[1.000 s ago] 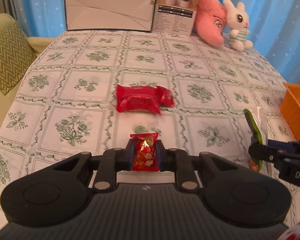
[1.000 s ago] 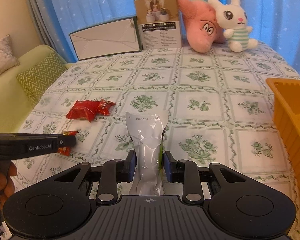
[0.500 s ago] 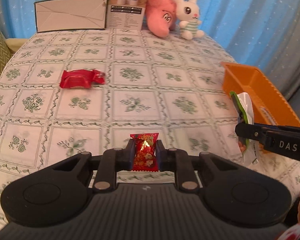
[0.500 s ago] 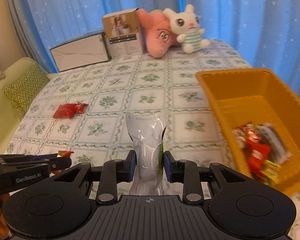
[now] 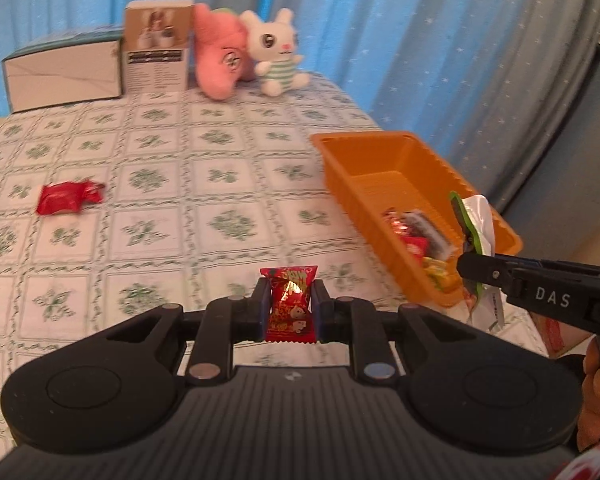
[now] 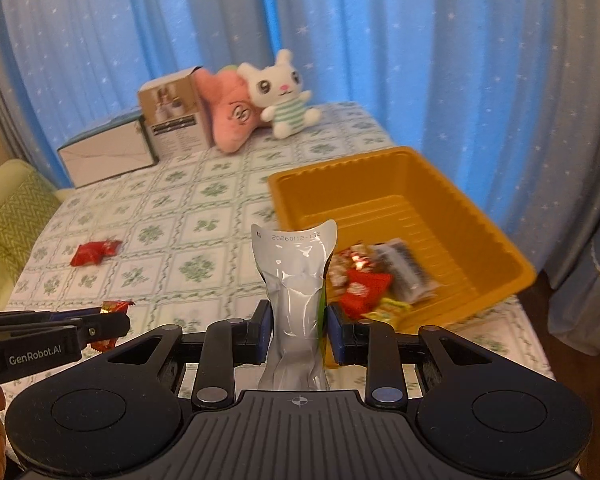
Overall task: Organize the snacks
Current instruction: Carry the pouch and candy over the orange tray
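Note:
My left gripper point(image 5: 290, 306) is shut on a small red candy packet point(image 5: 291, 304), held above the tablecloth left of the orange bin point(image 5: 384, 160). My right gripper point(image 6: 296, 320) is shut on a silver pouch point(image 6: 296, 276) with a green edge, held upright at the bin's point(image 6: 400, 184) near left corner. Several snacks point(image 6: 380, 276) lie in the bin's near end. A larger red snack packet point(image 5: 68, 198) lies on the table at the left, the same red packet point(image 6: 94, 252) showing in the right wrist view. Each gripper appears at the other view's edge.
A white box point(image 5: 64, 76), a brown carton point(image 5: 156, 48), a pink plush point(image 5: 220, 60) and a white bunny plush point(image 5: 276, 56) line the table's far edge. Blue curtains hang behind. A green sofa cushion point(image 6: 8, 216) sits left of the table.
Both grippers have swung right and upward with their snacks. The orange bin has come into full view, and the red packet on the table has slid off to the left.

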The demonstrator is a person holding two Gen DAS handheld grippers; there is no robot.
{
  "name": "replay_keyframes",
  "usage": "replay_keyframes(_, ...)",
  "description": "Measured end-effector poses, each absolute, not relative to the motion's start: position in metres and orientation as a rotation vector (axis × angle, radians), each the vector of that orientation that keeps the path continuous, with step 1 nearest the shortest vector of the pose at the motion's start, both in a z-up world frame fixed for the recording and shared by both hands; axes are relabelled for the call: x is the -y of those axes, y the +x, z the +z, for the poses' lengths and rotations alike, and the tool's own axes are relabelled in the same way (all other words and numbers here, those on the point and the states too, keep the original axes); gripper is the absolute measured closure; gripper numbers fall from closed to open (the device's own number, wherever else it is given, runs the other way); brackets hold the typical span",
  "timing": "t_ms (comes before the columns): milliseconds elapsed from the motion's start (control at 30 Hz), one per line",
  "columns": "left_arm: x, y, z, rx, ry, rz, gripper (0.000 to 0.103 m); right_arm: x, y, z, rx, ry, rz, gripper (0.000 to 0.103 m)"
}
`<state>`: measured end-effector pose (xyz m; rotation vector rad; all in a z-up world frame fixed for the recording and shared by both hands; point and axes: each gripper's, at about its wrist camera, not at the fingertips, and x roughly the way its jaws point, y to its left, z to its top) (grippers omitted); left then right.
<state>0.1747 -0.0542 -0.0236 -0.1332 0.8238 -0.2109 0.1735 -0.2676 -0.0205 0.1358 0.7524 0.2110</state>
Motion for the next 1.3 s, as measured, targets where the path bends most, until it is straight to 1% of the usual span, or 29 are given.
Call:
replay_keyframes(300, 0.105, 0.180, -0.008, -0.809, -0.088, -0.295, 0.085, 0.313, 0.164, -0.012, -0.737, 0.170, 0.145, 0.073)
replay_keyframes(700, 0.144, 0.193, 0.001, -0.799, -0.060, -0.360, 0.085, 0.340, 0.170, -0.012, -0.735, 0.204, 0.110, 0.073)
replay_keyframes(1300, 0.191, 0.240, -0.011, -0.822, -0.025, -0.408, 0.085, 0.366, 0.217, -0.018, -0.753, 0.181, 0.093, 0.073)
